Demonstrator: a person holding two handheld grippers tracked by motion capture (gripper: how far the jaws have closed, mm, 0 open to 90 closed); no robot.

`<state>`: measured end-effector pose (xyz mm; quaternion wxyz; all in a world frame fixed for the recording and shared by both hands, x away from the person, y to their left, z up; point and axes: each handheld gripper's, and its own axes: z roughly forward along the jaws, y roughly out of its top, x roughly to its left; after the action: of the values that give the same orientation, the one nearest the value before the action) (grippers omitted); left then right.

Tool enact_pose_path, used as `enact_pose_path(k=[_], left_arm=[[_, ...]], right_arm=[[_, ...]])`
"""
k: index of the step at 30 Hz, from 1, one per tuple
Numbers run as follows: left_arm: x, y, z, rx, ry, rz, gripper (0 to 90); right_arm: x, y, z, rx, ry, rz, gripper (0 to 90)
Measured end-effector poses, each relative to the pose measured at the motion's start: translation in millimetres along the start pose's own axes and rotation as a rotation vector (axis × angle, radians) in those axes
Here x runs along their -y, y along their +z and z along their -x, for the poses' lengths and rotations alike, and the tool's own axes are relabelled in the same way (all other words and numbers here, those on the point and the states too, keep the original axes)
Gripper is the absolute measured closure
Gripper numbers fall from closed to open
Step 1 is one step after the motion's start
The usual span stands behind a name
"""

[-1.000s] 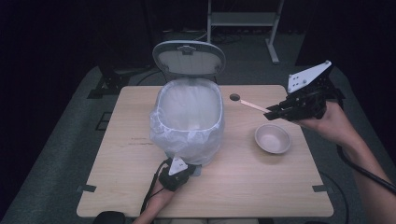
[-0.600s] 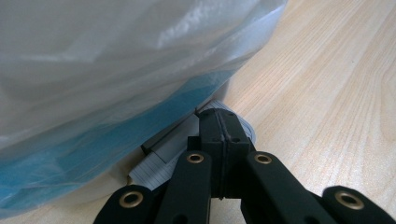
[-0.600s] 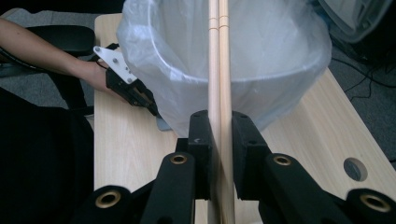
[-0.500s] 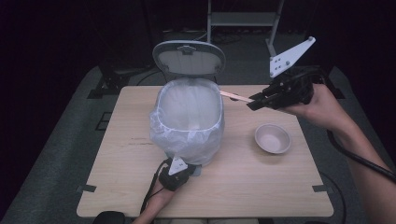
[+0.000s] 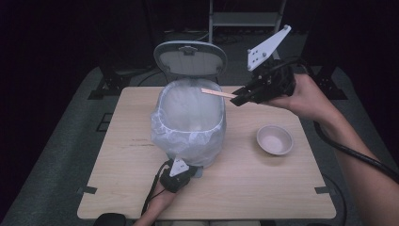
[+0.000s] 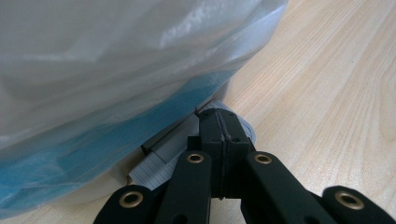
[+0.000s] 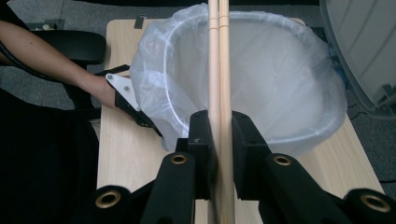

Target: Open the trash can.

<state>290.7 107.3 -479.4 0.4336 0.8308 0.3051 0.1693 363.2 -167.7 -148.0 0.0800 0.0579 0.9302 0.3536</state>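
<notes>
Chopsticks (image 7: pixel 218 70), a pair of two wooden sticks, sit clamped between the jaws of the right tool (image 5: pixel 241 97), their free ends reaching out over the far right rim of the bin (image 5: pixel 188 123). That bin, one only, stands near the middle of the surface (image 5: pixel 117 188), lined with a white plastic bag (image 7: pixel 154 74), its lid (image 5: pixel 190 59) tipped up at the far side. The left tool (image 6: pixel 219 140) is pressed low against the bin's near base, jaws together on what looks like the foot pedal (image 6: pixel 154 163), though how firm the hold is I cannot tell; the raised lid fits with the pedal being pushed down.

Judging by this, the step in hand is dropping the chopsticks into the bin. The next move would call for carrying them a little farther over the opening, tilting the tips down and spreading the right jaws, while the left side keeps the lid up.

One small empty bowl (image 5: pixel 275 139) rests toward the right edge of the surface, well apart from the bin.
</notes>
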Motion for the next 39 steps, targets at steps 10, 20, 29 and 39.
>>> enact_pose_path(k=[10,20,29,39], left_arm=[[0.0,0.1,-0.3,0.002,-0.002,0.002,90.0],[-0.1,0.1,-0.6,0.007,-0.004,0.001,90.0],[0.1,-0.1,-1.2,0.010,0.000,0.000,90.0],[0.2,0.0,-1.5,0.012,-0.001,0.002,90.0]], right_arm=[[-25.6,18.8,2.7,-0.014,-0.030,-0.030,78.8],[-43.1,38.3,11.2,-0.026,-0.032,-0.049,78.8],[-55.6,59.1,16.1,-0.036,-0.040,-0.078,78.7],[-64.8,76.7,19.4,-0.045,-0.043,-0.092,78.7]])
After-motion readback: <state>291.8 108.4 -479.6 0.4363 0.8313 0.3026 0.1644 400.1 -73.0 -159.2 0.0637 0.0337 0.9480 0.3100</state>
